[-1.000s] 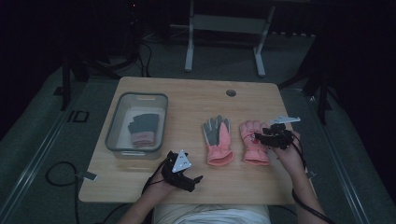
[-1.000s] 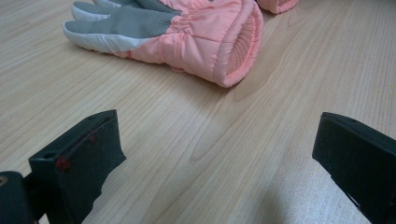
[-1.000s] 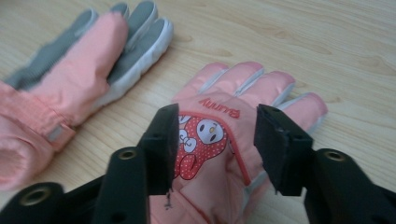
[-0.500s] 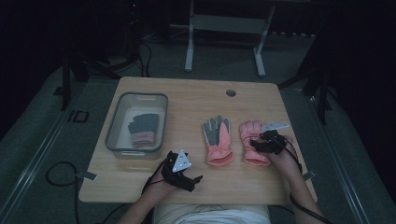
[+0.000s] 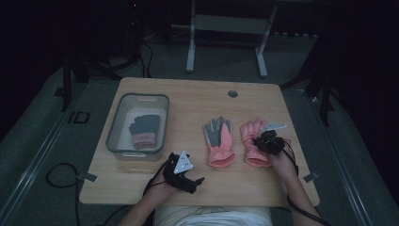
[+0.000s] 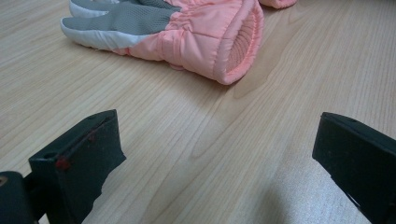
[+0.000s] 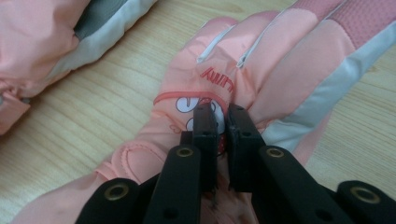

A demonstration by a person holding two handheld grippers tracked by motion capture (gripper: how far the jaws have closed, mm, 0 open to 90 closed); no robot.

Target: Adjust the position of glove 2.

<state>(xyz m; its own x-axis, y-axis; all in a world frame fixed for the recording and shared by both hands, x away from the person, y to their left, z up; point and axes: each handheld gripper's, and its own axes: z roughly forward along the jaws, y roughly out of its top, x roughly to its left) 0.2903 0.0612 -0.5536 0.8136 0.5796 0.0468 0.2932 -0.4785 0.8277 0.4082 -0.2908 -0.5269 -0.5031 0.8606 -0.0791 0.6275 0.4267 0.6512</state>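
Two pink gloves lie side by side on the wooden table (image 5: 188, 103). The left glove (image 5: 219, 141) (image 6: 187, 28) lies grey palm up. The right glove (image 5: 251, 134) (image 7: 289, 60) lies back up, showing a cartoon print. My right gripper (image 5: 263, 141) (image 7: 218, 114) rests on that glove's back; its jaws have just been closing and now pinch a fold of the pink fabric. Near the table's front edge my left gripper (image 5: 196, 181) (image 6: 215, 154) stands open and holds nothing, pointed at the left glove's cuff.
A clear plastic bin (image 5: 113, 136) stands at the table's left with a grey and pink glove (image 5: 143, 129) inside. A round cable hole (image 5: 232, 93) sits near the far edge. Cables trail over the floor at the left.
My right gripper came down onto the right glove's back and its jaws closed on the fabric. The left gripper has not moved.
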